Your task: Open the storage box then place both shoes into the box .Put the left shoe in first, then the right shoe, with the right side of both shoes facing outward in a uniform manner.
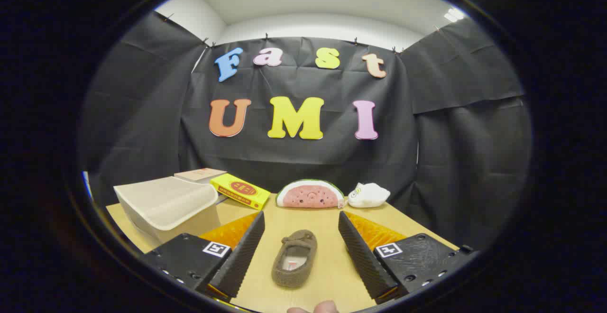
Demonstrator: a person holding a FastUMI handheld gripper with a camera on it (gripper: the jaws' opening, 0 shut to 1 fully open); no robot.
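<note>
The claw [301, 237] stands spread wide apart, a brown shoe [294, 258] lying untouched between its fingers on the counter [313, 218]; the storage box [166, 206] sits ahead-left.

Shoe [294, 259] between wide-apart jaws

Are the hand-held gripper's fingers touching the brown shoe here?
Apart. The gripper view shows the hand-held gripper open, bare table between each finger and the brown shoe.
</note>
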